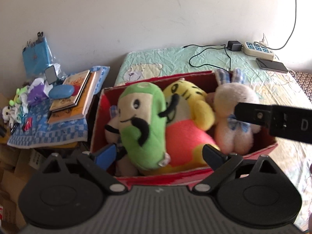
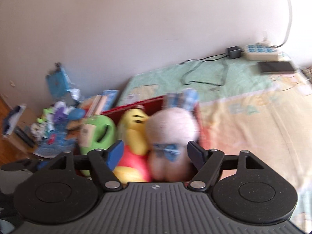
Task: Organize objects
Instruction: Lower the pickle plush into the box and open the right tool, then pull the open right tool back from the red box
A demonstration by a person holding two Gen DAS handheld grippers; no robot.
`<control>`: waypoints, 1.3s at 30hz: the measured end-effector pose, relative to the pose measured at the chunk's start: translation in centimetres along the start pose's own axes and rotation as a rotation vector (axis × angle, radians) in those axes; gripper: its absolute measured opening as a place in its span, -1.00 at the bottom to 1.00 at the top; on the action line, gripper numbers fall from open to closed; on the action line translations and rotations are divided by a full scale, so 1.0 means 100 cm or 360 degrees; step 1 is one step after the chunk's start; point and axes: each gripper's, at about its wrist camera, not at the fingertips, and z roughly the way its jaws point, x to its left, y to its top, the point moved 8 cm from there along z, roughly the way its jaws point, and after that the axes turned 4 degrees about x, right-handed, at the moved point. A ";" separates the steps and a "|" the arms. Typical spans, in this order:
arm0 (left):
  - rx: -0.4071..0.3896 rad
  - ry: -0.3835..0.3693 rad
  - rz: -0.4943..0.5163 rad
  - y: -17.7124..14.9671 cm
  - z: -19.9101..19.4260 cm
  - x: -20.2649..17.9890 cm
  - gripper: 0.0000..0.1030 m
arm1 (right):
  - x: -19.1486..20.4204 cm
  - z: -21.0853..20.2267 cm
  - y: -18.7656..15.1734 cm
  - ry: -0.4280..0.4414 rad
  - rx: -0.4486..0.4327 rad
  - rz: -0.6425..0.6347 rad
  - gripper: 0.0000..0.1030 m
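The left gripper [image 1: 159,155] holds its fingers spread wide. The right gripper [image 2: 156,152] (blurred in its own view) is spread too, one finger [image 1: 253,114] reaching across the left view.

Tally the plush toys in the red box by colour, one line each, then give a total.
Green plush: 1
Yellow and pink plush: 1
White bunny plush: 1
Total clearly showing in the red box: 3. Something black and white sits partly hidden behind the green one; I cannot tell what it is.

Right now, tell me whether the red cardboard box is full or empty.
Full. The red cardboard box holds a green plush, a yellow plush and a white bunny plush packed side by side.
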 end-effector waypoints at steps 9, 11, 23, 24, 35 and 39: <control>0.0013 0.0031 0.0036 -0.009 -0.013 -0.058 0.92 | -0.051 -0.022 -0.013 -0.0275 0.0008 0.0017 0.54; 0.0023 0.0017 0.0027 -0.011 -0.014 -0.067 0.92 | -0.058 -0.027 -0.016 -0.0328 0.0006 -0.0007 0.54; 0.0102 0.0083 0.0033 -0.029 -0.014 -0.107 0.93 | -0.083 -0.036 -0.034 -0.0382 0.0067 -0.0028 0.62; 0.0116 0.0090 0.0023 -0.030 -0.014 -0.107 0.93 | -0.084 -0.035 -0.035 -0.0374 0.0075 -0.0027 0.62; 0.0158 0.0187 -0.0023 -0.041 -0.011 -0.096 0.93 | -0.073 -0.029 -0.042 -0.0343 0.0117 -0.0073 0.62; 0.0186 0.0194 -0.0060 -0.039 -0.008 -0.085 0.93 | -0.067 -0.027 -0.040 -0.0345 0.0117 -0.0067 0.62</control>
